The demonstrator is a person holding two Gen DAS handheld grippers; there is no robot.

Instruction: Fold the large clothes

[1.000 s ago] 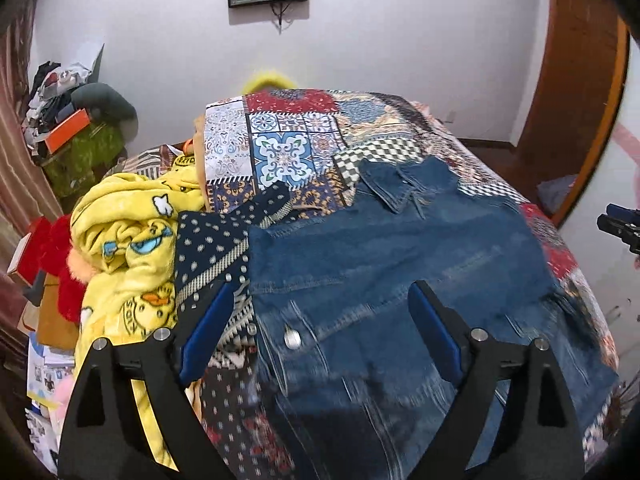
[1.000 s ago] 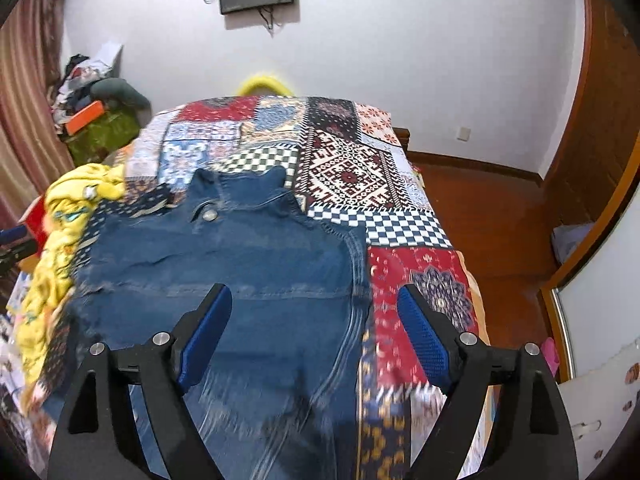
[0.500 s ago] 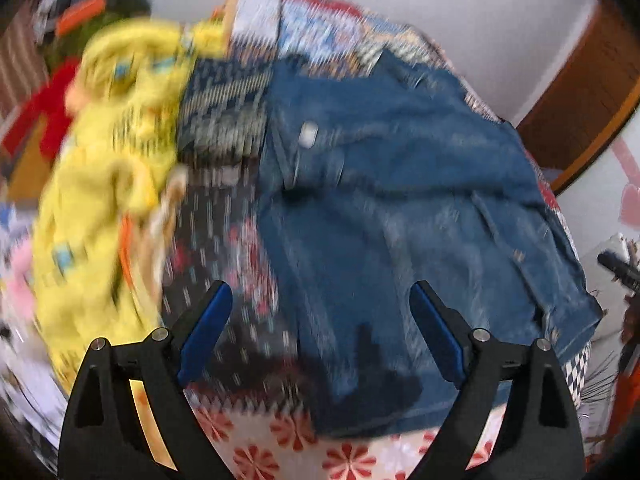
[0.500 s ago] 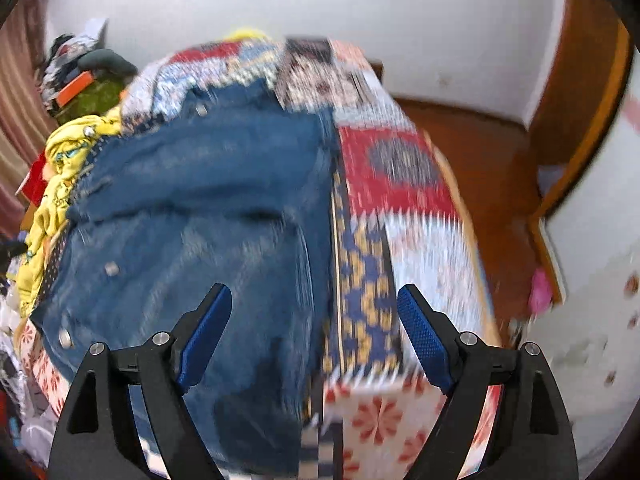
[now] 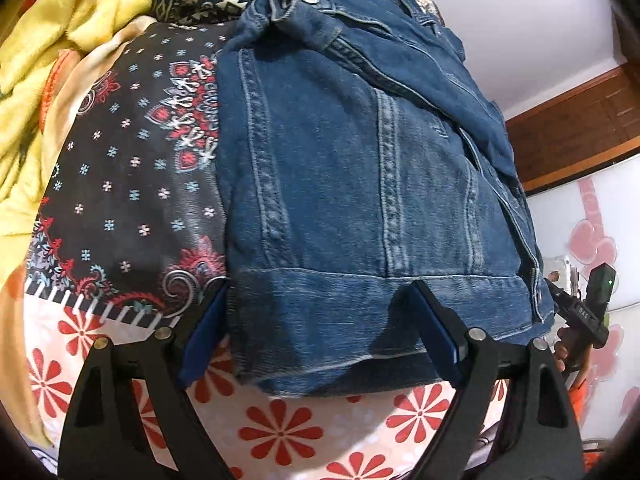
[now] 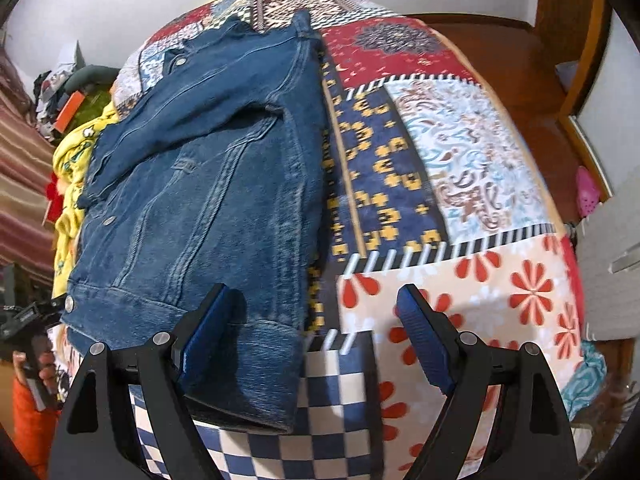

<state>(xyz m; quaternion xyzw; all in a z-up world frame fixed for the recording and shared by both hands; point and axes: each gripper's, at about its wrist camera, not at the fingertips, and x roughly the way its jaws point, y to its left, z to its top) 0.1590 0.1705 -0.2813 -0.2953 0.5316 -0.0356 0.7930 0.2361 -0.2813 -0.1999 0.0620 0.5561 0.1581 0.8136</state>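
Both claws, left claw [image 5: 316, 332] closing and right claw [image 6: 312, 332] spread, straddle the hem corners of the thick, heavy denim jacket [image 5: 360, 168]; grip there.

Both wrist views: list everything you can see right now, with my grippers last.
denim jacket: one, blue, spread on the bed, hem at the near edge
patchwork bedspread: one, multicoloured, covering the bed
yellow blanket: one, heaped beside the jacket
pink shoe: one, on the wooden floor
left gripper: black with blue pads, closing, jacket hem between them
right gripper: black with blue pads, open over the hem corner
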